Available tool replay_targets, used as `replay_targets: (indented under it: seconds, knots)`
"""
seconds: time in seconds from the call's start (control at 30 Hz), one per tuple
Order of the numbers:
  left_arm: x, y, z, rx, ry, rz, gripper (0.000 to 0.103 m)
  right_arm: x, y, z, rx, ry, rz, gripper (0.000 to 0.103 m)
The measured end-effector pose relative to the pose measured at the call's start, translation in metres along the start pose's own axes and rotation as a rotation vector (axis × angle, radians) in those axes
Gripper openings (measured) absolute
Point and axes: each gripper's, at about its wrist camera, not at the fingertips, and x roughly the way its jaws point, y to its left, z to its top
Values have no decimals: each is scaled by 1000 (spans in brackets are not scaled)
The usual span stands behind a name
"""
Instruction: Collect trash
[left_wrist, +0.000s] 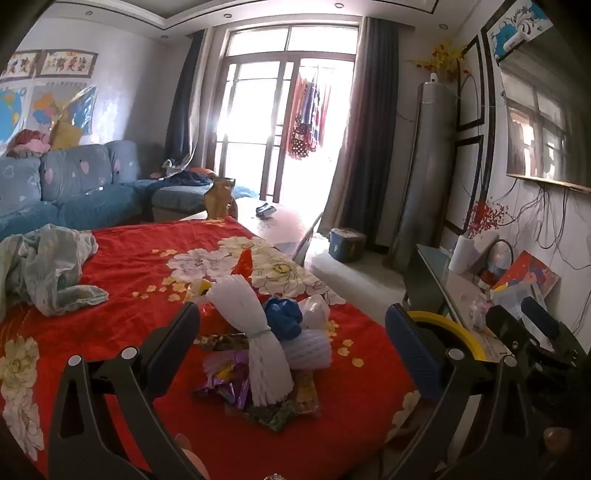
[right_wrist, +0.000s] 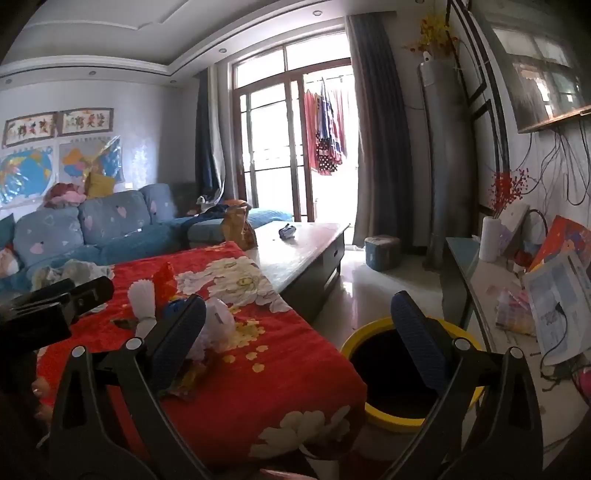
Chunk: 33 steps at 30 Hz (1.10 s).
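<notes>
Crinkling foil wrappers (left_wrist: 229, 376), ribbed foam netting (left_wrist: 255, 332)

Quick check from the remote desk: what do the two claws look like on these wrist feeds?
Both match: the left claw and right claw have black angular plastic arms with round silver rivets at the pivots. Each finger ends in a long ribbed pad; the pads look blue where light hits them and near black in shade. No cables, sleeves or markings are visible on either.
</notes>
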Motion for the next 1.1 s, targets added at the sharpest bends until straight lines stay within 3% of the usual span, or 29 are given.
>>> replay_targets:
  seconds: [1.1]
  knots:
    - [-1, 0, 0, 5, -14, -6, 97, 3, -1, 2, -10, 0, -15, 92]
